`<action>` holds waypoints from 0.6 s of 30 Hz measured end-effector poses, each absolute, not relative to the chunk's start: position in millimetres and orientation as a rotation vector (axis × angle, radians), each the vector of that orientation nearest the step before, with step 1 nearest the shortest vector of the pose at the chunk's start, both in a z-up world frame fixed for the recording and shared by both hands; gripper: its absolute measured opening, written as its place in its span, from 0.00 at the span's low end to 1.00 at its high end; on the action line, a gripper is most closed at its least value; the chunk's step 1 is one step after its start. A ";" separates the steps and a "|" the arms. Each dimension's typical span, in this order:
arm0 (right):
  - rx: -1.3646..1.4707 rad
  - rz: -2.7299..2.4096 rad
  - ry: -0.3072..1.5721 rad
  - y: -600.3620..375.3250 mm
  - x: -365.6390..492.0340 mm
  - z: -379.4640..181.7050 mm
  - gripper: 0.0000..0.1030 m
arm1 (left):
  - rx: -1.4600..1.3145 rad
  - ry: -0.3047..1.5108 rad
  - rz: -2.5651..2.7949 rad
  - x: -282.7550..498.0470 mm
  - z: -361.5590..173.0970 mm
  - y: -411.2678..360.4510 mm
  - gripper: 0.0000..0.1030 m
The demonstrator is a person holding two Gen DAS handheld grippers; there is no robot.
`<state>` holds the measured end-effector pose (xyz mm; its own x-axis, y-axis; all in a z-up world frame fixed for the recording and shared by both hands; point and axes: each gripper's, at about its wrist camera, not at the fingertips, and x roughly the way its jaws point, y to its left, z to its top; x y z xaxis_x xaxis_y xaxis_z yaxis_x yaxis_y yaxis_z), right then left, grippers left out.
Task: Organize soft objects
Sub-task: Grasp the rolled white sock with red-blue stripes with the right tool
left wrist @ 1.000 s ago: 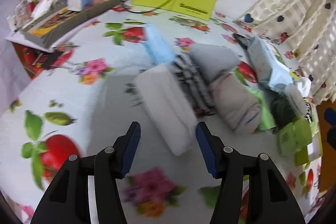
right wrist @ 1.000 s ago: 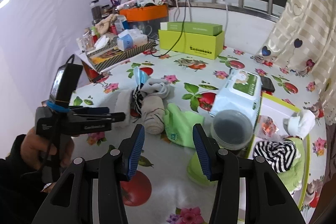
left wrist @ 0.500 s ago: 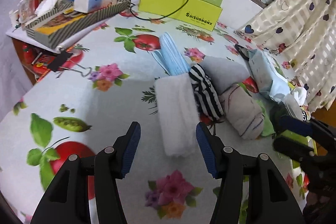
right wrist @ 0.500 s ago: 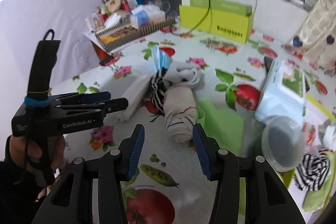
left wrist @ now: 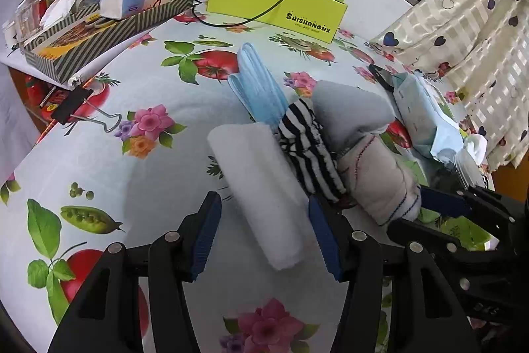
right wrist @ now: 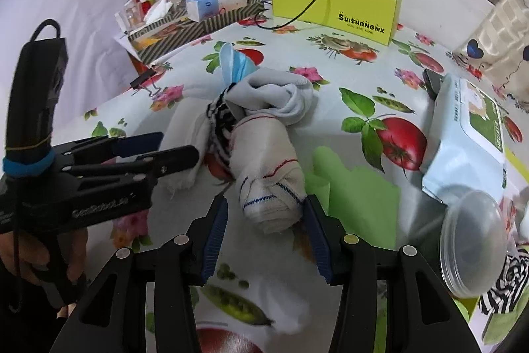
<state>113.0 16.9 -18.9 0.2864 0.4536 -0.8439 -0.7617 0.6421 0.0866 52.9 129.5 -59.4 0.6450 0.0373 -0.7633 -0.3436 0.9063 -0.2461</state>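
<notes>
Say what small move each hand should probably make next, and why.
Probably ease both down and close. The left gripper has its jaws open around the near end of the white towel roll, and the right gripper has its jaws open astride the rolled cream cloth; neither is pressing yet.

"SHISHANGNX, YOU ARE MINE" on yellow-green box [left wrist: 277,10], "GenRobot.AI" on left tongs [right wrist: 172,151]

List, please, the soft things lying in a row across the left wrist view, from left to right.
White rolled towel → black-and-white striped cloth → cream rolled cloth with red and blue stitching.
</notes>
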 end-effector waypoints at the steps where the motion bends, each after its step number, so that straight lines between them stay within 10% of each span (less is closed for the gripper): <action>1: -0.372 0.836 0.983 18.1 113.0 -19.7 0.46 | -0.393 0.848 0.221 50.7 -59.2 131.8 0.54; 18: -0.379 0.872 0.954 39.3 116.0 -22.3 0.46 | -0.370 0.851 0.255 50.3 -61.0 141.5 0.54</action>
